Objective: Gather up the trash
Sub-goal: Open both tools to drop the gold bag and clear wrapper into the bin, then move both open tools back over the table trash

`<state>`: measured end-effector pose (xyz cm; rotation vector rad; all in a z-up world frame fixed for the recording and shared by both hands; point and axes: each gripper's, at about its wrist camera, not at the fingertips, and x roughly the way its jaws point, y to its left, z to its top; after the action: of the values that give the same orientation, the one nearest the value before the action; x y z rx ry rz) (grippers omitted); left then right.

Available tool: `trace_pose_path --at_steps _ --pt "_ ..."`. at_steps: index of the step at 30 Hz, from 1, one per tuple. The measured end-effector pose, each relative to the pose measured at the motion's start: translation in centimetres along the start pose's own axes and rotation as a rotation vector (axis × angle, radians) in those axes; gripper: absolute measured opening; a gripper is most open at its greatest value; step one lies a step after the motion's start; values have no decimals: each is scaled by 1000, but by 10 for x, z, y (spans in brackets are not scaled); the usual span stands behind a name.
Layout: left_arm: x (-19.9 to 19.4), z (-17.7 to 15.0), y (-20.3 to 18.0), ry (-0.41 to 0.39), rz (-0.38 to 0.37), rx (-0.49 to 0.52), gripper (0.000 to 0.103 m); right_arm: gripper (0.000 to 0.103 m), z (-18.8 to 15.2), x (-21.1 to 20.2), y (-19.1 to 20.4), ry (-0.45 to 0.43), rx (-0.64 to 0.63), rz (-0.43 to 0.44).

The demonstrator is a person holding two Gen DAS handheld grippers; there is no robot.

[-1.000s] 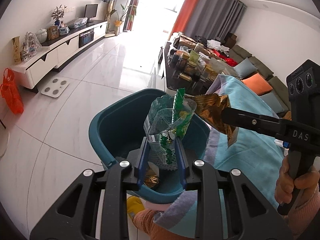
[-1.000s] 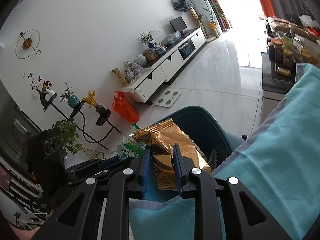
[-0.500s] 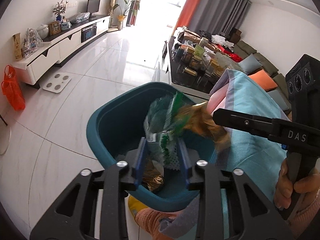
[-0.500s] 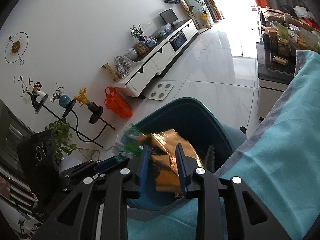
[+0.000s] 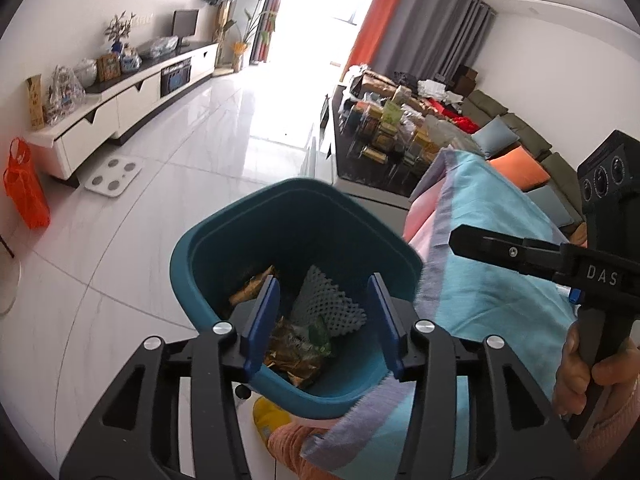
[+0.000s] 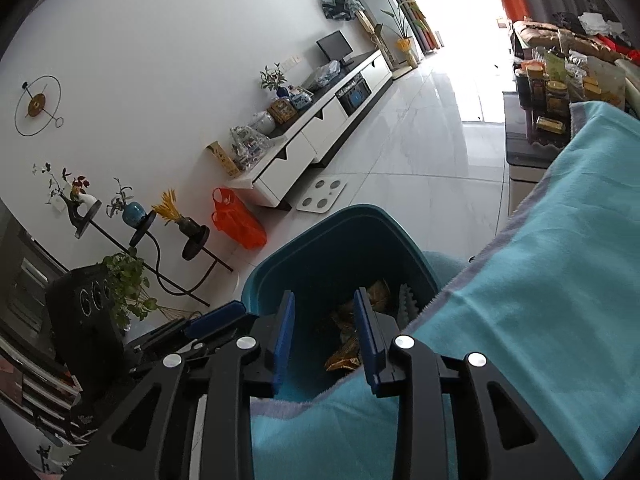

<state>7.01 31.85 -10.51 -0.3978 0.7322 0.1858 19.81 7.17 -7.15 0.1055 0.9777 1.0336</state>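
Trash is lying at the bottom of the teal bin (image 5: 296,216): a gold wrapper (image 5: 250,286) at the far left, a white foam net (image 5: 328,304) beside it, and a crumpled green-and-gold packet (image 5: 298,346) nearest. The bin is standing on the white tiled floor (image 5: 160,200), just left of a turquoise blanket (image 5: 492,292). The left gripper (image 5: 324,328) is hovering over the bin, its jaws having just been opening, now wide with nothing between them. The right gripper (image 6: 324,336) is pointing into the bin from the blanket side, jaws narrowly apart and empty, a person's hand (image 5: 580,376) gripping its handle.
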Motion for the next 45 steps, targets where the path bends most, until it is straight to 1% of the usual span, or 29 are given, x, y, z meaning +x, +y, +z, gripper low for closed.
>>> trace_pose_path --at_steps 5,6,8,11,17,21,24,30,36,41,44,45 --pt "-20 -3 -29 -58 -39 61 51 30 -11 -34 5 -48 -43 -3" --pt "-24 -4 -38 -70 -54 80 53 31 -13 -41 5 -59 -50 -5" --pt "-30 -8 -51 -81 -79 112 55 32 -19 -58 5 -83 -58 -15" --pt "-35 -14 -80 -87 -131 171 56 33 -28 -86 0 -124 -63 -35" --pt "-32 -29 -139 -63 -233 276 57 34 -51 -136 -16 -202 -33 -89" --pt "-24 -38 -174 -33 -279 333 57 34 -67 -162 -28 -241 -5 -125" --pt "-19 -45 -196 -17 -300 362 60 34 -81 -185 -43 -268 19 -151" --pt "-6 -53 -232 15 -341 421 62 36 -117 -233 -64 -342 86 -226" --pt "11 -54 -270 47 -369 493 63 36 -160 -280 -96 -419 199 -328" --pt "24 -50 -297 70 -383 533 64 36 -192 -310 -120 -469 304 -415" --pt "31 -47 -310 78 -384 553 64 36 -210 -324 -135 -490 369 -443" --pt "33 -47 -313 79 -384 559 65 38 -214 -327 -140 -495 390 -445"
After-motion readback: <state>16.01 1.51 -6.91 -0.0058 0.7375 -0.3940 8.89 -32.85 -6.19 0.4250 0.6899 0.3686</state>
